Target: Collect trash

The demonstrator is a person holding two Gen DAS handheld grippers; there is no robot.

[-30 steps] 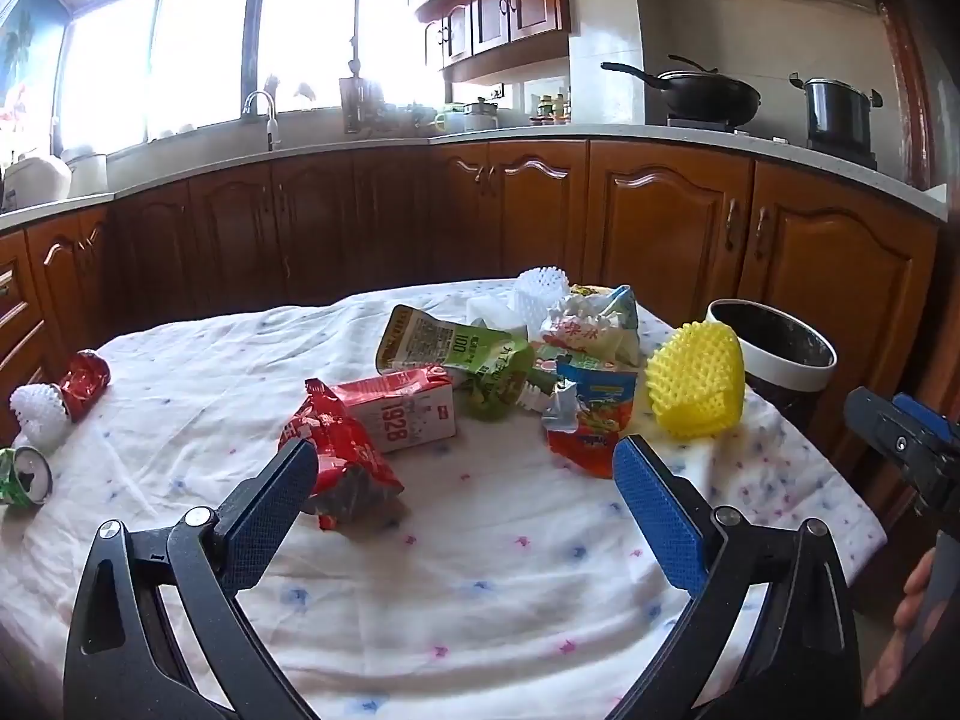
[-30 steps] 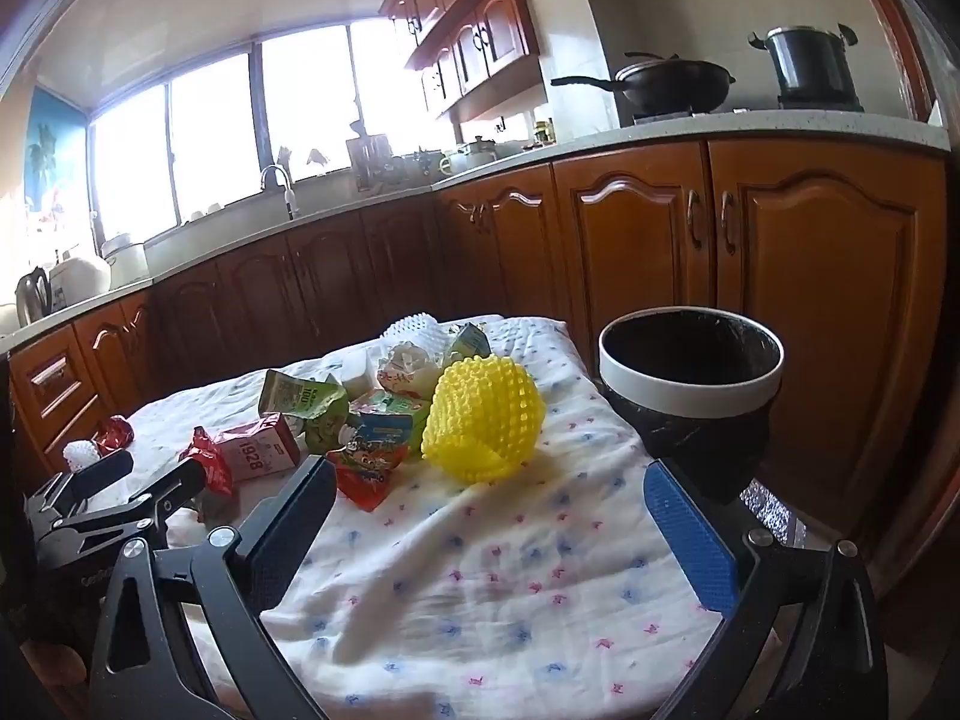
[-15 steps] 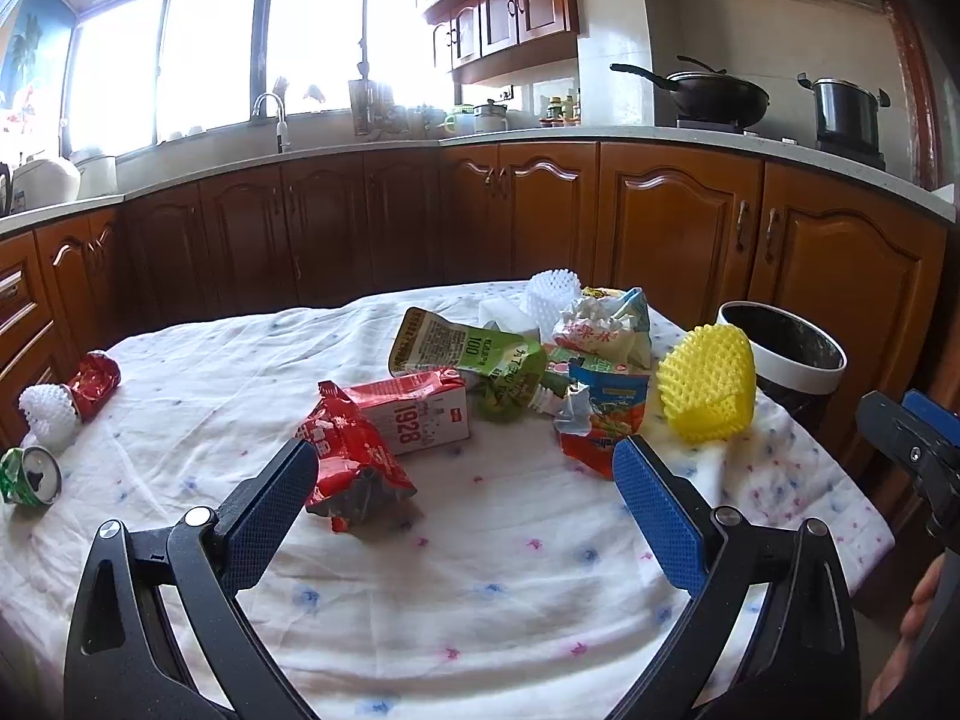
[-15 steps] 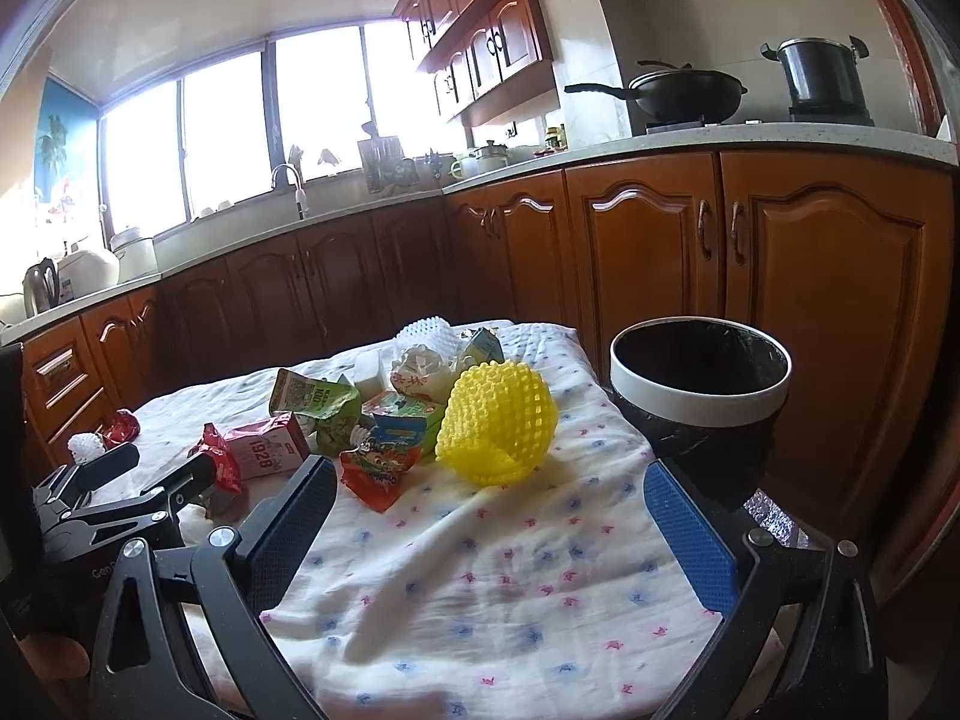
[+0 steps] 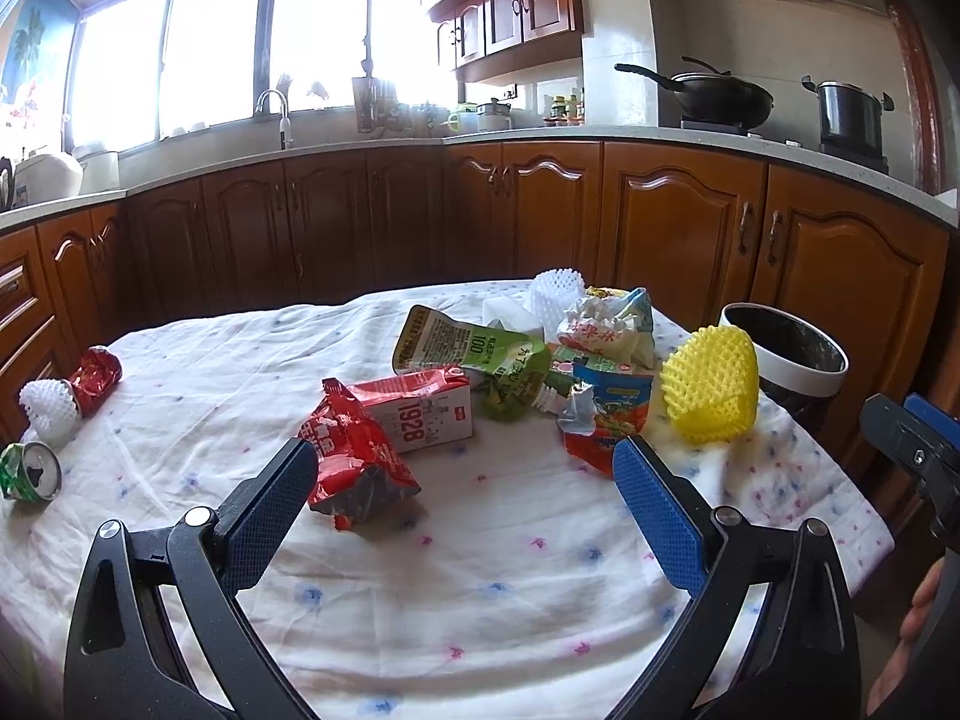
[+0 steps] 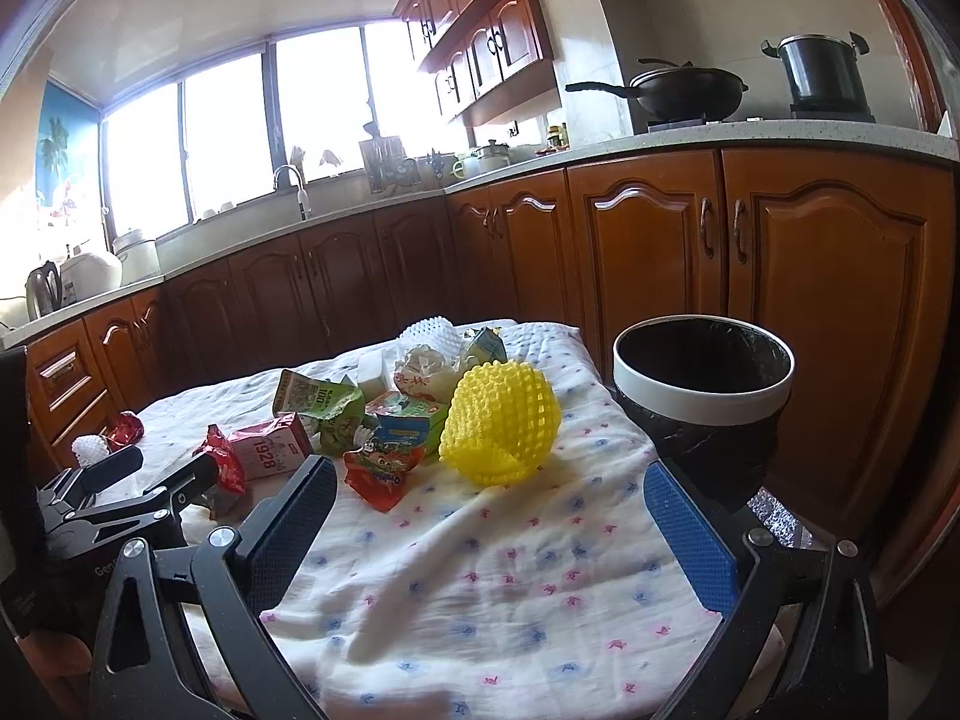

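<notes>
Trash lies scattered on the cloth-covered tabletop (image 5: 492, 540) in the left wrist view: one crumpled red foil wrapper (image 5: 354, 462), one red-and-white carton marked 1928 (image 5: 423, 414), one green pouch (image 5: 480, 354), one yellow foam net sleeve (image 5: 711, 384), two white foam net sleeves (image 5: 555, 297), one crushed green can (image 5: 30, 471). The left tongs (image 5: 465, 468) hover wide open and empty just short of the red wrapper.

In the right wrist view, the right tongs (image 6: 489, 504) gape wide too, holding nothing, with the yellow sleeve (image 6: 501, 423) ahead. One black bin with a white rim (image 6: 702, 384) stands just beside the tabletop edge, at right.
</notes>
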